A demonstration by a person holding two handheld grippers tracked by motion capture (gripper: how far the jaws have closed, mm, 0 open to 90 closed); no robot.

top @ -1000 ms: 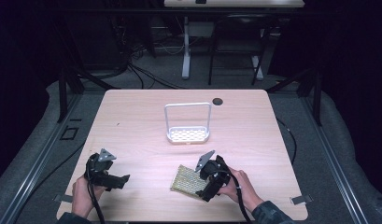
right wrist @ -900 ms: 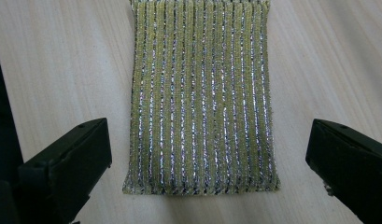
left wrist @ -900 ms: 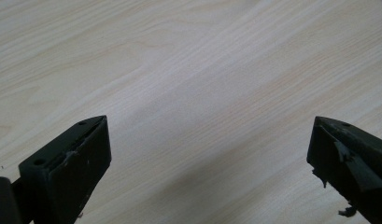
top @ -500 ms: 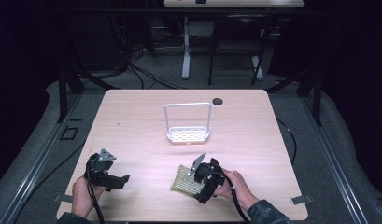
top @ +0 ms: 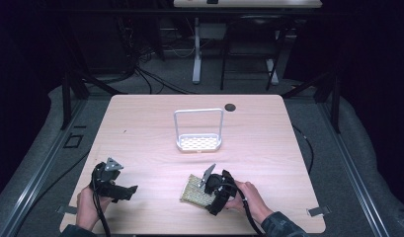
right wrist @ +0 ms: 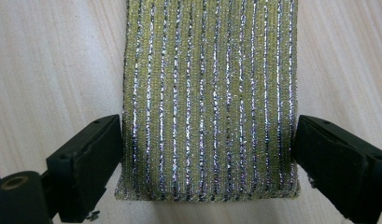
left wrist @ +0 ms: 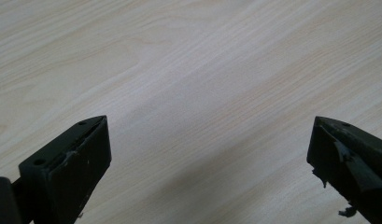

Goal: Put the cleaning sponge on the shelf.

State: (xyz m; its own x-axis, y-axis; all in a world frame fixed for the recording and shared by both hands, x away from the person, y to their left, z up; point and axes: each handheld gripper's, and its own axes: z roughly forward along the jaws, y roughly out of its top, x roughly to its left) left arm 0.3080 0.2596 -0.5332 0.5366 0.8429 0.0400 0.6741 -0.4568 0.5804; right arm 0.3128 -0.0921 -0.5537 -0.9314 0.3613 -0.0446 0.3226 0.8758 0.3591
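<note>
Straddling now: the right gripper (right wrist: 205, 154) sits over a flat, rectangular, olive-green scouring pad with glittering silver stripes (right wrist: 209, 93), one black jaw at each long side of it, spread just wider than the pad and not yet closed on it.
Pad position: on the pale wooden table (top: 140, 128), near its front edge and a little right of the middle; in the high view the pad (top: 195, 193) shows partly under the right gripper (top: 215, 190).
Long axis: the pad's stripes run straight away from the right gripper along its line of sight, so the jaws face each other across the short width; the near short end lies between them.
Contact: both jaws look to be just beside or brushing the pad's edges; which, I cannot tell.
Left gripper: its jaws (left wrist: 205, 158) stand wide apart over bare wood, holding nothing; in the high view it (top: 113, 183) rests near the front left corner, well apart from the pad.
Nearer hand: the right, plainly.
Other thing: a white perforated tray with a tall wire loop handle (top: 198, 143) stands near the table's middle, beyond the pad towards the far edge.
Likely next call: closing across the width should pinch the pad.
</note>
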